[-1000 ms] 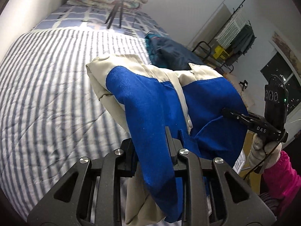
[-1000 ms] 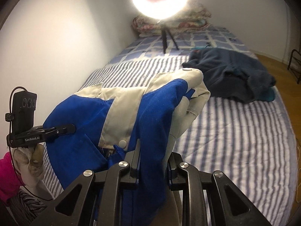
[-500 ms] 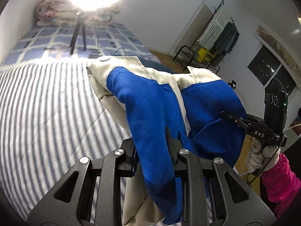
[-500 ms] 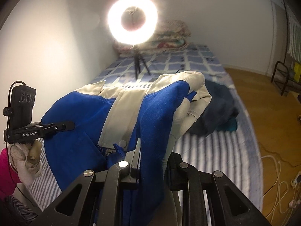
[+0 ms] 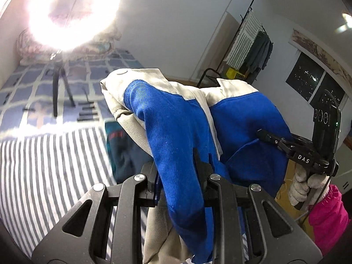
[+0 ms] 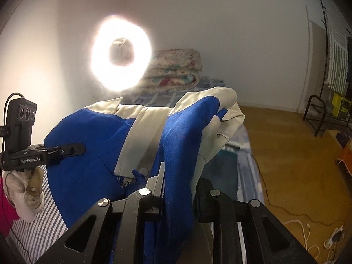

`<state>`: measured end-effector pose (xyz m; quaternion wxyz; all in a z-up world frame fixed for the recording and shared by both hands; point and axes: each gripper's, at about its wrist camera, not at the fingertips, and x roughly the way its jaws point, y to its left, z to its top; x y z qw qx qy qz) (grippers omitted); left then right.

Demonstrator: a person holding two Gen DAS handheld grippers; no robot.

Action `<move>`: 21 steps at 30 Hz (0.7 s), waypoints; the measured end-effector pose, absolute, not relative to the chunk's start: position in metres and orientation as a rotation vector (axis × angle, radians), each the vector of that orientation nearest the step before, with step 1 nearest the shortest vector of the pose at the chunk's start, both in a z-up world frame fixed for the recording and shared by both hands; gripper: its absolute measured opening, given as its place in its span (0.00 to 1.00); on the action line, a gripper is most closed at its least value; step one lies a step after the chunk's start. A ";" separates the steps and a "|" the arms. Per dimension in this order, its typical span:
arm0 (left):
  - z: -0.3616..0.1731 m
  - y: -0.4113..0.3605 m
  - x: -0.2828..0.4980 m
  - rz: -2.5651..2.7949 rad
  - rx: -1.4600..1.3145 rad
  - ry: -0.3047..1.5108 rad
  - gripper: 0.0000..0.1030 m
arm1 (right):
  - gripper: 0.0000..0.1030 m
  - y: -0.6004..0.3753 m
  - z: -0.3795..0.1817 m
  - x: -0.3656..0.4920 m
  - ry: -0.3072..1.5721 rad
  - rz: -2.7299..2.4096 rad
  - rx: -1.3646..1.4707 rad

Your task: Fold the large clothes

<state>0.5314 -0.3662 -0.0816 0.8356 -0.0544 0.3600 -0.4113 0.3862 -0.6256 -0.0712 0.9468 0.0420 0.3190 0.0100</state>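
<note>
Your left gripper [image 5: 176, 171], at the bottom centre of its own view, is clamped on a fold of the blue-and-cream corduroy jacket [image 5: 176, 127], the ribbed blue cloth bunched between its black fingers and spilling over them toward the lens. At the bottom of the right wrist view, your right gripper [image 6: 173, 182] bites the same jacket along another blue fold, a cream snap button showing just left of the pinch. Between the two grips the garment hangs in the air above the striped blue-and-white bedcover [image 5: 44, 167], its cream shoulders and collar uppermost (a second snap sits on the raised cream cuff at centre frame). At the lower right of the left view your right hand, in a cream knit glove [image 5: 303, 184] and a pink sleeve [image 5: 327, 217], grips the other tool's handle; the mirror sight fills the lower left of the right view.

Behind the jacket, a dark navy garment [image 5: 123, 151] lies crumpled on the bed. Farther up, a glaring ring light on a black tripod [image 5: 59, 92] stands on the blue checked sheet, with folded floral quilts [image 6: 173, 68] stacked against the wall. At far right, a black clothes rack [image 5: 248, 50] carries hanging laundry over a wooden floor [image 6: 292, 154].
</note>
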 end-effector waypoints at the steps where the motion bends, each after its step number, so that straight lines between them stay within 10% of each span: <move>1: -0.082 -0.372 0.542 -0.867 -0.118 0.758 0.21 | 0.18 -0.629 -0.073 0.396 0.643 0.016 0.092; 10: -0.138 -0.405 0.616 -0.807 -0.114 0.791 0.21 | 0.18 -0.658 -0.145 0.464 0.696 -0.016 0.125; 21: -0.216 -0.410 0.649 -0.650 -0.103 0.926 0.44 | 0.36 -0.706 -0.218 0.476 0.828 -0.147 0.303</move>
